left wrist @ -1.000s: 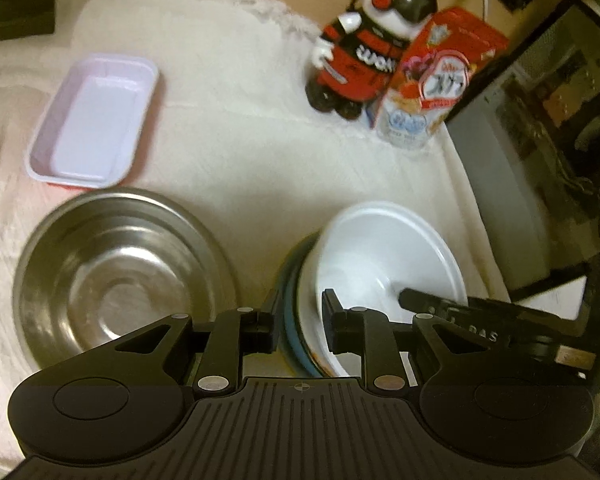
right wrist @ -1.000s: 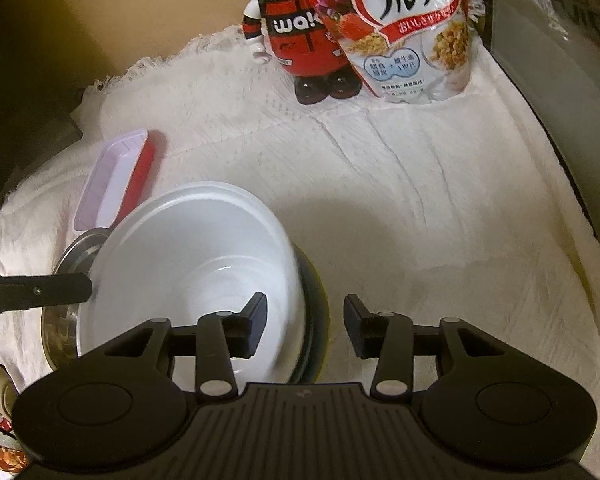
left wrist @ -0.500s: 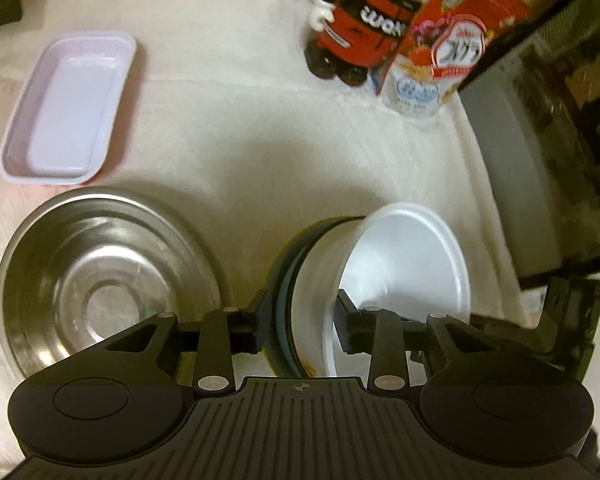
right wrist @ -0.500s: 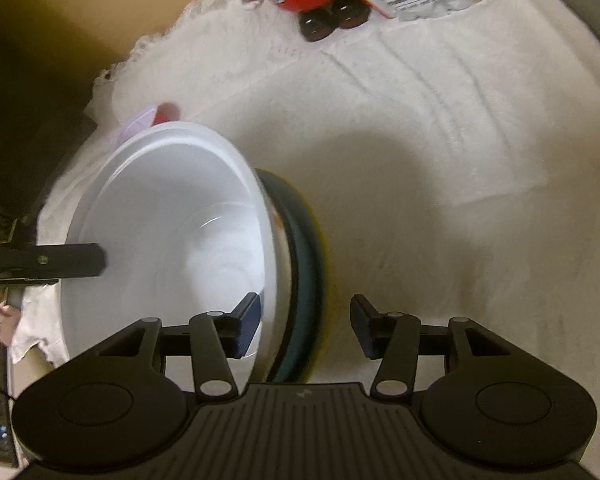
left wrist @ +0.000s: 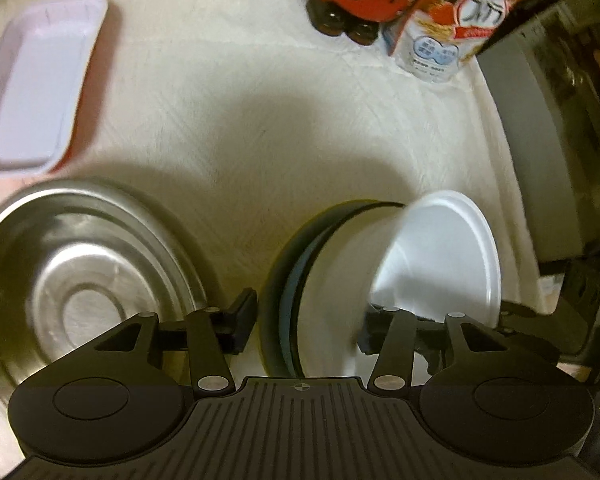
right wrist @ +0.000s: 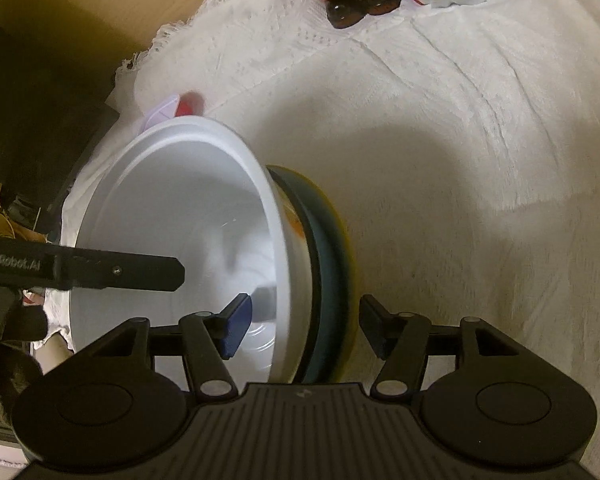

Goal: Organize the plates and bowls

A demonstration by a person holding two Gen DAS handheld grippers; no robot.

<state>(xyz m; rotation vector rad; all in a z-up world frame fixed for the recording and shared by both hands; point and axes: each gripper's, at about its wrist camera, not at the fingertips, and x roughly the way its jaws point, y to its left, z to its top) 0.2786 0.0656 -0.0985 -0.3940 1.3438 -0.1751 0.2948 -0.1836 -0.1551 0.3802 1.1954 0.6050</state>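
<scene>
Stack of dishes noted on the white cloth [left wrist: 300, 128]: white bowl [left wrist: 432, 264] nested on a dark plate [left wrist: 300, 280], with a yellowish rim seen under that. In both wrist views the stack is seen edge-on from opposite sides.

Left gripper [left wrist: 306, 326]: jaws stand well apart, having just been opening. The rims of plate and bowl are straddled between them, one finger outside the plate, the other inside the bowl. No pad is seen pressing; nothing is held.

Right gripper [right wrist: 304, 328]: jaws about half spread, likewise just opened further. The same stack is bracketed from the far side, blue-padded finger inside the bowl, other finger outside the yellow rim. A gap is visible at each pad.

Steel bowl [left wrist: 84, 280] lies just beside the left gripper, apart from the stack; pink tray [left wrist: 40, 92] beyond it.

Judgement: the stack appears freshly set down and released by both grippers. The steel bowl is nearer the left hand, so the next pickup is probably best made from that side.
</scene>
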